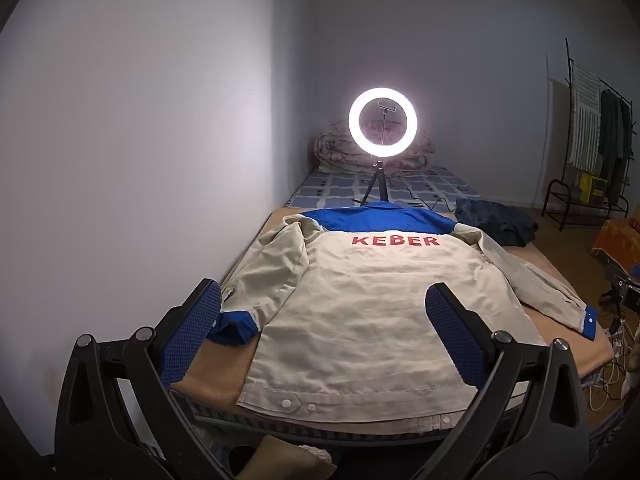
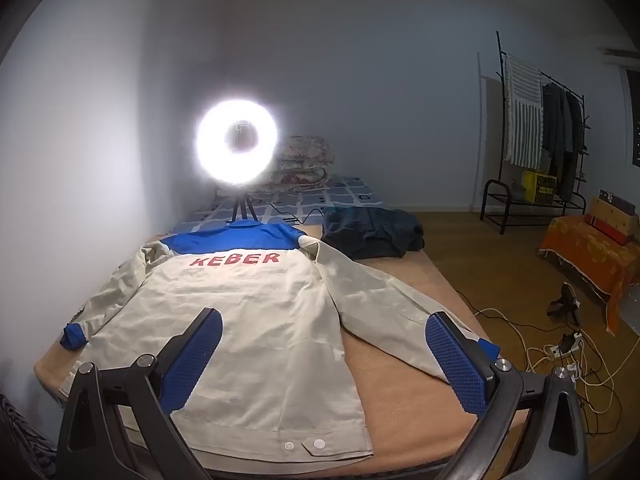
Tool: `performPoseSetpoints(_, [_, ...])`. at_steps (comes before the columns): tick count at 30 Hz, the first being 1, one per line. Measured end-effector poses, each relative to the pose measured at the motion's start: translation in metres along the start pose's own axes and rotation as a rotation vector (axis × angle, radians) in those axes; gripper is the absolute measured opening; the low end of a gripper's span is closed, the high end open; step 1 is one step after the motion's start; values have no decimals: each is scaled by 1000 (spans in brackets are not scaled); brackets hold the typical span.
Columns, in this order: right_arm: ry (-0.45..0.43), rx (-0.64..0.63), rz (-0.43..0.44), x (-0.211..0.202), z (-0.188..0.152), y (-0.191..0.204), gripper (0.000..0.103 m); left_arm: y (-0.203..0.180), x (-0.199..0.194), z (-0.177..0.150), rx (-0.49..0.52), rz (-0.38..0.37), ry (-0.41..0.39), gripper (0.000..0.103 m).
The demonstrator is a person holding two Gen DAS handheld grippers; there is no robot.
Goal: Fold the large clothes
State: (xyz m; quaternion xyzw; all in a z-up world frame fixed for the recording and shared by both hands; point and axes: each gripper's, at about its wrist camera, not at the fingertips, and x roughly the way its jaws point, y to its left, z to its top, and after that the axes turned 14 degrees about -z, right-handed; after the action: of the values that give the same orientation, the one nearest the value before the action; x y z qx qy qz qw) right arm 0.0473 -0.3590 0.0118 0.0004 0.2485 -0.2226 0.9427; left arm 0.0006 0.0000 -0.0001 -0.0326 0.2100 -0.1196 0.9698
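A beige work jacket (image 1: 352, 304) (image 2: 248, 320) with a blue yoke, blue cuffs and red lettering lies back-up and spread flat on a tan blanket (image 1: 216, 364) (image 2: 404, 396) on the bed. Both sleeves are spread outward. My left gripper (image 1: 324, 312) hovers open above the jacket's lower left part, its left pad near the blue left cuff (image 1: 234, 326). My right gripper (image 2: 324, 340) hovers open over the lower right of the jacket, its right pad near the right sleeve's cuff (image 2: 486, 346). Nothing sits between either pair of fingers.
A lit ring light on a tripod (image 1: 382, 122) (image 2: 238, 146) stands beyond the collar. A dark garment pile (image 1: 496, 220) (image 2: 372, 234) lies at the bed's far right. The wall runs along the left. Cables (image 2: 560, 356), a clothes rack (image 2: 540, 128) and an orange-covered seat (image 2: 592, 252) are to the right.
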Motion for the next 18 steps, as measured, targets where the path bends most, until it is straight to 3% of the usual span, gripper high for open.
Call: performPoseSetpoints(18, [-9, -6, 0, -2, 4, 6, 103, 0, 0, 0, 1, 1, -18, 103])
